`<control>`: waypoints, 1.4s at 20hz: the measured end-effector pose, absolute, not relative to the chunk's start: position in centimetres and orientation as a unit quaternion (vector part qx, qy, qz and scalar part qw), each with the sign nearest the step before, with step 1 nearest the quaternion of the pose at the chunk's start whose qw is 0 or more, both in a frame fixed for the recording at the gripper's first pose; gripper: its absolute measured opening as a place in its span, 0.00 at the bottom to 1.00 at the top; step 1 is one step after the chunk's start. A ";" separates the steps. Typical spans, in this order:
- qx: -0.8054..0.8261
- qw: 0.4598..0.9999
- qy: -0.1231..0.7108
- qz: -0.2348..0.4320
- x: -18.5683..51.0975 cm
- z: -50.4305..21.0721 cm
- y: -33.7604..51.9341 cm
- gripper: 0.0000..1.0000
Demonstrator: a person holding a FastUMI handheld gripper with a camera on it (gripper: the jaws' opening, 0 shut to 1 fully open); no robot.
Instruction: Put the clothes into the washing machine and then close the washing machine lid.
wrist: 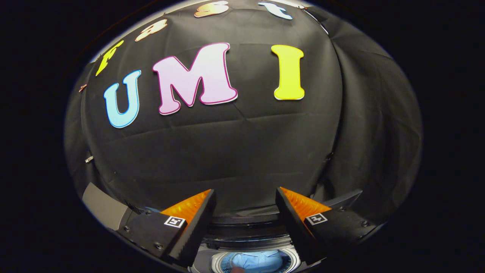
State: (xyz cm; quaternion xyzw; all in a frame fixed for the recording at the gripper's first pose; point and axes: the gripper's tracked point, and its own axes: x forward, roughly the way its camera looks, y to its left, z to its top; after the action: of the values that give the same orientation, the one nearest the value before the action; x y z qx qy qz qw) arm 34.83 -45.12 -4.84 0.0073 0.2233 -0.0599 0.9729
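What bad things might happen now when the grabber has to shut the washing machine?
1. The gripper is open, holds nothing and faces the booth wall; the washing machine sits low between the fingers, so a reach for the lid may miss.
2. The blue clothes lie in the drum; cloth sticking up might catch under the lid.

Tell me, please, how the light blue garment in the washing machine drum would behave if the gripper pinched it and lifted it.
The light blue garment lies rumpled with folds inside the drum, so it is probably soft and would hang limp. It looks like thin shirt cloth, likely light. The gripper is open above it, holding nothing; a pinch might catch just one layer.
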 end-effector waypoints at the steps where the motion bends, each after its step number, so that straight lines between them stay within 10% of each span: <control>1: -0.007 0.973 0.225 -0.059 35.3 -5.1 -45.2 1.00; 28: -0.028 0.983 0.170 -0.063 27.5 -4.4 -44.7 1.00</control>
State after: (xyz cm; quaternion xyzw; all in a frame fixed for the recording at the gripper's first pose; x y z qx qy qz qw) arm 27.52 -44.66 -4.42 -0.0278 0.1702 -0.0631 0.9830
